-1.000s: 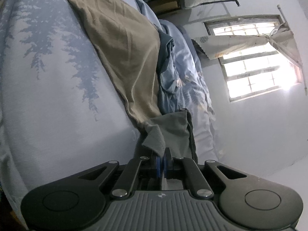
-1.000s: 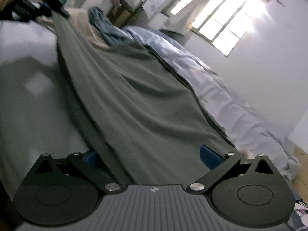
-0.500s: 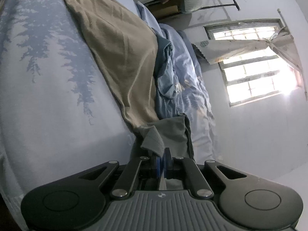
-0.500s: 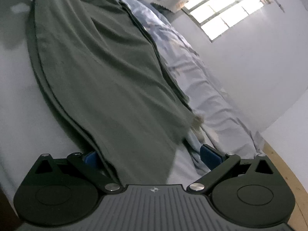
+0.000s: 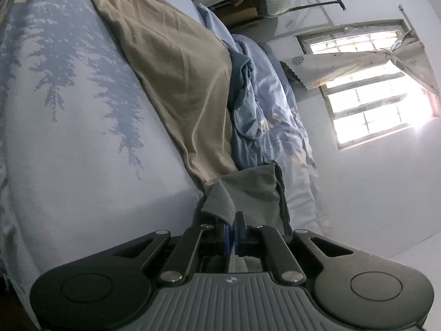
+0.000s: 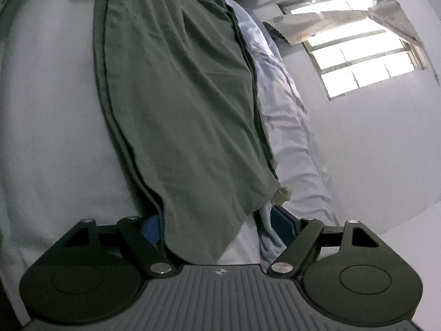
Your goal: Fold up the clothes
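along bed edge (image 6: 41, 165), green garment (image 6: 179, 96)

- Daylight enters through the barred window (image 5: 377, 93), at the right of both views; its lower panes are blown out to white, with flare at the frame's right edge.
- The room is otherwise dim and bluish, the bed (image 5: 82, 143) lit softly without hard shadows.
- The left wrist view is fairly sharp.
- The right wrist view is softer, slightly smeared over the grey-green garment (image 6: 179, 96).
- Fisheye bending curves walls and bed; the corners go black.
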The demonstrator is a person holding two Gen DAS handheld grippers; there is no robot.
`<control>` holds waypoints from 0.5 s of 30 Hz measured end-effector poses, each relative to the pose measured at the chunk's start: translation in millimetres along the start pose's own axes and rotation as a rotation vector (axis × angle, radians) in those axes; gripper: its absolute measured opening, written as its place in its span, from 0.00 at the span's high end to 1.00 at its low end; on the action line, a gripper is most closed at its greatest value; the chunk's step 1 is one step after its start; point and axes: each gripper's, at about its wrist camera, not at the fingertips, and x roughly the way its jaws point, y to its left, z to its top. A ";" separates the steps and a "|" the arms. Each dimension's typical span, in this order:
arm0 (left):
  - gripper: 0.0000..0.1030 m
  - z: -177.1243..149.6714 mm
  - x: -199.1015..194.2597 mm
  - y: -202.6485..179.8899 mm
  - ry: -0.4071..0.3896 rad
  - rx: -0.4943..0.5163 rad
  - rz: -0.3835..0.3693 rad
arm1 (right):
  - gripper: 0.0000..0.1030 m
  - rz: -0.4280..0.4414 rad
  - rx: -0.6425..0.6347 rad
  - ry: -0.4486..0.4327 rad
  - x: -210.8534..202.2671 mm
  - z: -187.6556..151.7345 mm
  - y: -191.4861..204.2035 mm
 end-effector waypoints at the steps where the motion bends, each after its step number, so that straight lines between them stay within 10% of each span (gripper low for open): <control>1: 0.99 -0.1 0.0 -0.1 0.000 0.001 0.001 | 0.22 -0.003 -0.012 -0.005 0.1 -0.2 1.5; 15: 0.99 0.6 3.4 4.6 0.006 0.005 0.009 | 0.55 -0.007 -0.125 0.029 7.4 -3.7 15.6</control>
